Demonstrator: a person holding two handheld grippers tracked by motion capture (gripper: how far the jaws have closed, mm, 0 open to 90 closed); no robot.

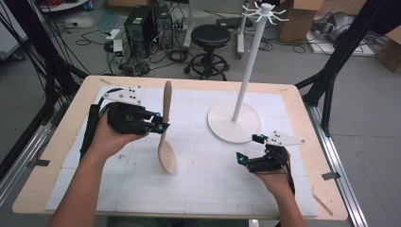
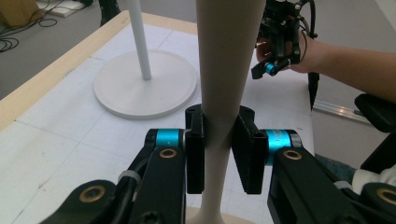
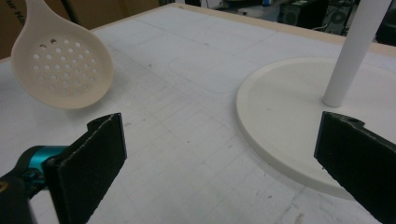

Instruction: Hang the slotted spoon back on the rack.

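Presently on my table [image 1: 61, 127], itemised. One slotted spoon [image 1: 165, 132], beige, held in my left gripper [image 1: 161, 124]: the jaws are clamped on the narrow part of its handle, one pad on each side, as the left gripper view shows. The spoon stands nearly upright, handle end up and tilted slightly away from me, its perforated bowl at the bottom just above or touching the white gridded mat [image 1: 198, 179]; I cannot tell which. In the right gripper view the bowl of the spoon [image 3: 60, 70] shows its rows of small holes and hangs to the left over the mat. One white stand [image 1: 246, 80], consisting of a round flat base resting on the mat and a tall thin pole topped with a ring of short hooks; it sits to the right of the spoon, well apart from it. One right gripper [image 1: 250, 149], in my right hand, low over the mat just in front of the stand's base; its jaws are spread wide with nothing between them, and the stand's base [image 3: 289, 116] lies just ahead of them. Behind the table, on the floor: one black stool [image 1: 210, 45] and computer cases [image 1: 149, 23] with cables.
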